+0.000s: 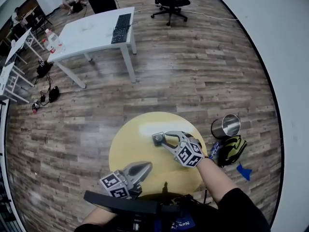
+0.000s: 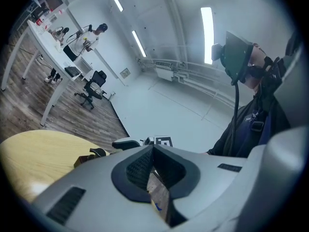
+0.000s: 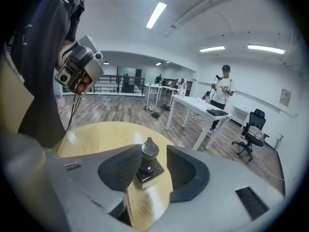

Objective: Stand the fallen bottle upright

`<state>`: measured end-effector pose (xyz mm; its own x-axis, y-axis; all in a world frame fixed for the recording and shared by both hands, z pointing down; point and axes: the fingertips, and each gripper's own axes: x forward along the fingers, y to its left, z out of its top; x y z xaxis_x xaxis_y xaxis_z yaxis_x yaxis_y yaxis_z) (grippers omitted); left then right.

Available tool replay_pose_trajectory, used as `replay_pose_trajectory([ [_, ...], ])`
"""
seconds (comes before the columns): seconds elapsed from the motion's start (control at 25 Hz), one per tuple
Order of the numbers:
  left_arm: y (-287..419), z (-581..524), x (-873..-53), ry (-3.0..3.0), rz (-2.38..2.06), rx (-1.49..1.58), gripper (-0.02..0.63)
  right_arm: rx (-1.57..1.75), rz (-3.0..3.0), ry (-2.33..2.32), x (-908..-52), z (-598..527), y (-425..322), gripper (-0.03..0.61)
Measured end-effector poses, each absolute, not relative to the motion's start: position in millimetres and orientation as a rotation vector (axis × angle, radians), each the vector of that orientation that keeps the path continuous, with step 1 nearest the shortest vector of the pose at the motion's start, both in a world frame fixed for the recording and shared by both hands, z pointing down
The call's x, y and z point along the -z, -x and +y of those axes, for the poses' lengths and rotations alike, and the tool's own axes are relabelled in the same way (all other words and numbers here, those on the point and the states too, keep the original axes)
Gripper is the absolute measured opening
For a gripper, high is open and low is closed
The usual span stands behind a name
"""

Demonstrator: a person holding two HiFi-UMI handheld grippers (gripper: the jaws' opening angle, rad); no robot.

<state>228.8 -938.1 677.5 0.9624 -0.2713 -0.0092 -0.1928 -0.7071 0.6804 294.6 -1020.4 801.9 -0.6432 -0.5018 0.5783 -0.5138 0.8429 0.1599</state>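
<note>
The right gripper has jaws wide around the upright bottle, seemingly not pressing; the left gripper jaws are closed, empty.

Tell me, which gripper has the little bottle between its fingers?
The right gripper: the upright bottle stands between its fingers. The left gripper holds nothing.

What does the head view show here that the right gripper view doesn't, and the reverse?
Only the head view: a steel cup and a green-black bag on the floor beside the yellow round table.
Only the right gripper view: ceiling light strips, and a side-on look at the small bottle, which stands upright on its base between the open tongs of the right gripper.
Both: the bottle, the round table, the white table with its keyboard, and the office chair.
</note>
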Motion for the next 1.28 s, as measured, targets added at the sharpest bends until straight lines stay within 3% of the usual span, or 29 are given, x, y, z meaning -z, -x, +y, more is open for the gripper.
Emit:
replay_pose_trajectory([
  [0.2, -266.3, -906.8, -649.9, -2.401, -0.353, 0.056, 0.003, -0.029, -2.503, -0.831, -733.8, -994.1, -345.6, 0.178],
  [0.4, -298.4, -879.1, -603.1, -2.449, -0.405, 0.085, 0.003, -0.034, -2.61, -0.942, -662.9, -955.2, -391.7, 0.133],
  [0.64, -290.9, -842.1, -555.1, -2.498, -0.41, 0.131, 0.003, -0.012, -2.679, -0.976, -604.6, -894.7, -394.3, 0.088],
  [0.84, -233.7, -813.5, -523.5, -2.552, -0.395, 0.164, 0.003, -0.024, -2.743, -1.026, -564.2, -842.2, -352.3, 0.025],
  [1.28, -42.6, -747.5, -502.4, -2.642, -0.337, 0.16, 0.003, -0.436, -2.924, -1.338, -515.6, -758.8, -210.9, 0.018],
])
